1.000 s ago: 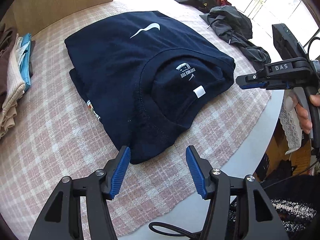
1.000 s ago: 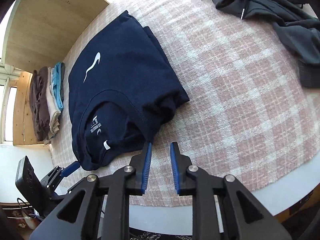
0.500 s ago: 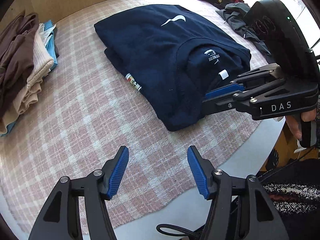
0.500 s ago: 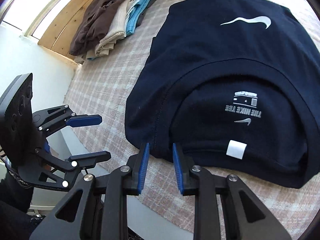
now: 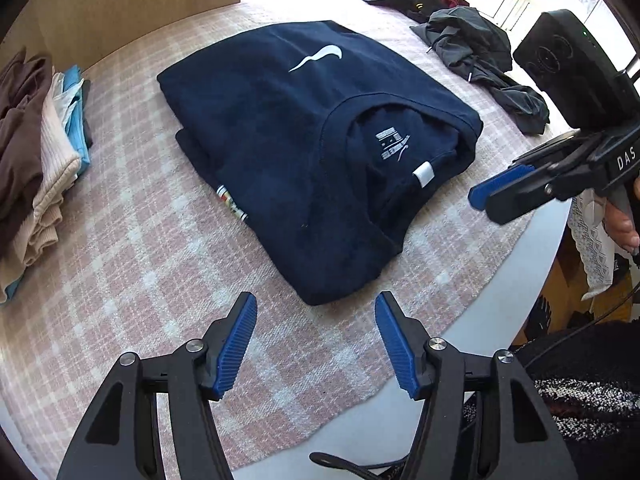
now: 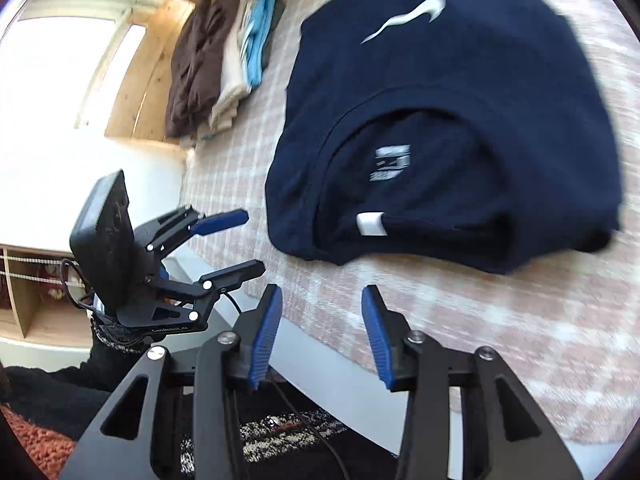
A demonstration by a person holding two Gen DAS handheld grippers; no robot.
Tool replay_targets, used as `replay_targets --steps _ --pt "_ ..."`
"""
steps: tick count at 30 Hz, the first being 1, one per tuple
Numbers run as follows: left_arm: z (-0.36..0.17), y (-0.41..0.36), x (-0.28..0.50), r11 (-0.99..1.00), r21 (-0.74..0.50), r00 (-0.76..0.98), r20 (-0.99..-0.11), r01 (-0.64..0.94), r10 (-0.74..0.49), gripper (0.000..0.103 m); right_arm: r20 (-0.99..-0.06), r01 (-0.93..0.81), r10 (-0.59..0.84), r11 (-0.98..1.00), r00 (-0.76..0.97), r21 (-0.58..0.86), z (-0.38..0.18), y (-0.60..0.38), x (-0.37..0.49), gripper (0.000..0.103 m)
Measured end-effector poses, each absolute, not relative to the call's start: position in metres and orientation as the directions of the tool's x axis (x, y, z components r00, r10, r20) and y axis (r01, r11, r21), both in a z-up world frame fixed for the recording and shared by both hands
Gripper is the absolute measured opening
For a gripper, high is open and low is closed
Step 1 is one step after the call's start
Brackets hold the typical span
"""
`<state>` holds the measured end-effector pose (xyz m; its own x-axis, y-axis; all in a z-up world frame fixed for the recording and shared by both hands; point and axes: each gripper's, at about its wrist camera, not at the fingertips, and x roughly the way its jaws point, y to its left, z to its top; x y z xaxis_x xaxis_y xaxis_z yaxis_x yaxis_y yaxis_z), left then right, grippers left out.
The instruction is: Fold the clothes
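**Folded navy T-shirt lies on plaid cloth, both grippers empty at the table edge**

A white table (image 5: 516, 276) covered by a pink-and-white plaid cloth (image 5: 132, 248) fills the left wrist view. At its centre lies the folded navy T-shirt (image 5: 288, 152), white swoosh logo (image 5: 318, 57) up, its neckline with a white tag (image 5: 423, 173) turned toward 4 o'clock. A striped label (image 5: 232, 207) peeks from the fold's lower left edge. At 9 o'clock, a stack of folded clothes (image 5: 36, 152) in brown, cream and light blue rests on the cloth, well apart from the shirt. At 1 o'clock, a heap of unfolded dark garments (image 5: 476, 44) sprawls near the far edge. The left gripper (image 5: 316, 340) hovers at 6 o'clock, just short of the shirt's near corner, its blue-padded fingers spread wide and holding nothing. The right gripper (image 6: 322, 328), seen in its own blurred view, hangs over the cloth's near edge below the shirt's collar, fingers likewise apart and empty. In the left wrist view it (image 5: 486, 200) enters at 3 o'clock, beside the shirt's right edge without touching it, a hand (image 5: 622, 216) behind it.
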<state>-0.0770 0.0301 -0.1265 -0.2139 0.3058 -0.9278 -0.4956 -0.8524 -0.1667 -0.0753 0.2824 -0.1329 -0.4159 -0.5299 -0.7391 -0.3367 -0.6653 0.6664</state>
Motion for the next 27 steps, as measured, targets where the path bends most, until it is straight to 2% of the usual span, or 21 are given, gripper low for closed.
replay_targets --steps 4,7,12,14,17,19,22,23,24,27 --pt "-0.122 0.070 -0.084 -0.781 -0.209 -0.178 -0.908 -0.589 0.378 0.059 -0.745 -0.508 -0.425 -0.549 -0.513 0.663 -0.152 0.340 -0.041 0.042" --pt "-0.121 0.116 -0.094 -0.729 -0.188 -0.155 -0.914 -0.658 0.376 0.059 -0.737 -0.500 -0.409 -0.550 -0.537 0.669 -0.160 0.349 -0.045 0.042" --pt "-0.126 0.121 -0.098 -0.710 -0.130 -0.146 -0.938 -0.692 0.314 0.059 -0.709 -0.463 -0.427 -0.548 -0.562 0.697 -0.173 0.347 -0.063 0.040" --pt "-0.128 0.121 -0.099 -0.719 -0.119 -0.145 -0.944 -0.685 0.296 0.060 -0.674 -0.459 -0.481 -0.497 -0.560 0.736 -0.175 0.347 -0.061 0.008" --pt "-0.130 0.113 -0.101 -0.738 -0.118 -0.146 -0.948 -0.665 0.283 0.061 -0.573 -0.423 -0.547 -0.385 -0.610 0.820 -0.171 0.353 -0.052 0.008" --pt "-0.132 0.108 -0.102 -0.753 -0.121 -0.145 -0.950 -0.647 0.277 0.061 -0.547 -0.415 -0.558 -0.357 -0.624 0.837 -0.170 0.355 -0.052 0.008" --pt "-0.135 0.100 -0.103 -0.772 -0.134 -0.136 -0.952 -0.621 0.275 0.061 -0.706 -0.496 -0.510 -0.502 -0.491 0.708 -0.179 0.347 -0.054 0.008" --pt "-0.135 0.097 -0.103 -0.776 -0.139 -0.136 -0.951 -0.616 0.278 0.061 -0.740 -0.524 -0.498 -0.522 -0.453 0.673 -0.184 0.346 -0.053 0.003" --pt "-0.135 0.094 -0.102 -0.780 -0.139 -0.137 -0.951 -0.610 0.277 0.061 -0.743 -0.534 -0.487 -0.517 -0.459 0.669 -0.182 0.348 -0.050 0.004" --pt "-0.131 0.087 -0.103 -0.796 -0.150 -0.147 -0.947 -0.586 0.286 0.061 -0.773 -0.529 -0.451 -0.563 -0.447 0.635 -0.161 0.349 -0.047 0.028"
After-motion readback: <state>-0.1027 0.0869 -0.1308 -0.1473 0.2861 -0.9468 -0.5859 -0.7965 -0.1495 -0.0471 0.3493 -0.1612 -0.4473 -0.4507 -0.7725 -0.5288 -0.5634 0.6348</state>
